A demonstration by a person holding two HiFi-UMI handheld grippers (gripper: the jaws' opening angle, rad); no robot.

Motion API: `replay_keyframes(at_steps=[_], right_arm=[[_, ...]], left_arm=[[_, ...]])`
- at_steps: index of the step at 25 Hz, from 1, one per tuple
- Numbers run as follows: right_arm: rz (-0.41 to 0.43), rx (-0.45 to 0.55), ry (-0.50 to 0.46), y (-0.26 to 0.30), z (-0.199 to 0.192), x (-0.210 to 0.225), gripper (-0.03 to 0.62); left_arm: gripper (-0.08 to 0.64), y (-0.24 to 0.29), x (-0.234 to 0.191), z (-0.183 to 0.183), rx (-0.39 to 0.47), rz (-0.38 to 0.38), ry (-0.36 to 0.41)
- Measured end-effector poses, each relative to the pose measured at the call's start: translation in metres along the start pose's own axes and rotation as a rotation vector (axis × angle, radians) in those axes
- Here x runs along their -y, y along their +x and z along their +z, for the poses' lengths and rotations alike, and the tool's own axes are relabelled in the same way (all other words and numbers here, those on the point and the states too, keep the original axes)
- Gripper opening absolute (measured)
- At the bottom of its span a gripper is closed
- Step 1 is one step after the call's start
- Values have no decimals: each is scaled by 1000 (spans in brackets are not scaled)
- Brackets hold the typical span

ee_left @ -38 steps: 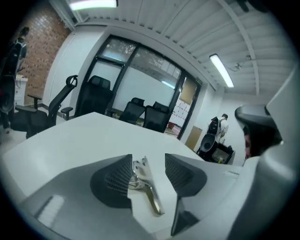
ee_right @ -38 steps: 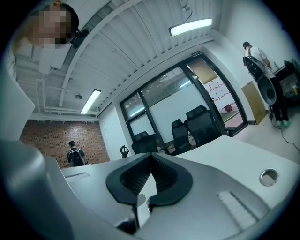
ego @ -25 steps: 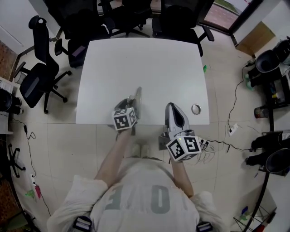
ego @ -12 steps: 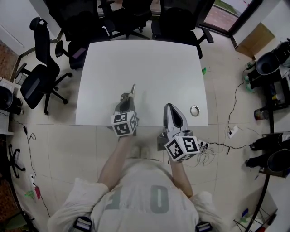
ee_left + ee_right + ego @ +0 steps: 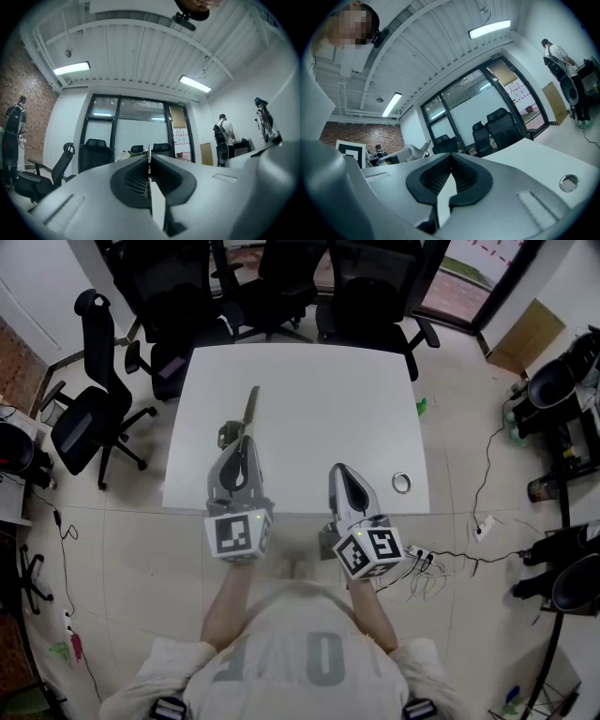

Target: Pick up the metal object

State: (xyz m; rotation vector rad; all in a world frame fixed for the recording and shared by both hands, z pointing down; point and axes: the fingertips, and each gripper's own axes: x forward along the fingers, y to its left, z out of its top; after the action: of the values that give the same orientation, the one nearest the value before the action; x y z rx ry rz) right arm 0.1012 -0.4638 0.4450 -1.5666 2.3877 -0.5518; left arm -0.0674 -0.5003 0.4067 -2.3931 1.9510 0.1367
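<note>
Tongs closed: my left gripper [image 5: 246, 441] pinches the metal object [image 5: 251, 407] by its end; right gripper [image 5: 343, 471] empty. Judged thin, stiff, slippery.

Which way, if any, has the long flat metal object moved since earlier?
Yes. The long flat metal object, in the shut left gripper, went away from the white table's near edge, toward its left side.
</note>
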Motion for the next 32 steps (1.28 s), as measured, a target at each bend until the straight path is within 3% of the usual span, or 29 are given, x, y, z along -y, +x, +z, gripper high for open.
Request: replay_keyframes(at_steps=[5, 18, 27, 32], right_arm=[[6, -32, -9, -1, -9, -7, 11], [1, -44, 0, -7, -15, -14, 11], [-31, -7, 50, -29, -14, -36, 11], [-33, -14, 60, -51, -18, -55, 11]], left_arm=[[2, -14, 2, -1, 17, -3, -51], [2, -24, -14, 4, 32, 3, -60], [2, -45, -17, -9, 1, -61, -101], [3, -62, -37, -21, -28, -33, -145]])
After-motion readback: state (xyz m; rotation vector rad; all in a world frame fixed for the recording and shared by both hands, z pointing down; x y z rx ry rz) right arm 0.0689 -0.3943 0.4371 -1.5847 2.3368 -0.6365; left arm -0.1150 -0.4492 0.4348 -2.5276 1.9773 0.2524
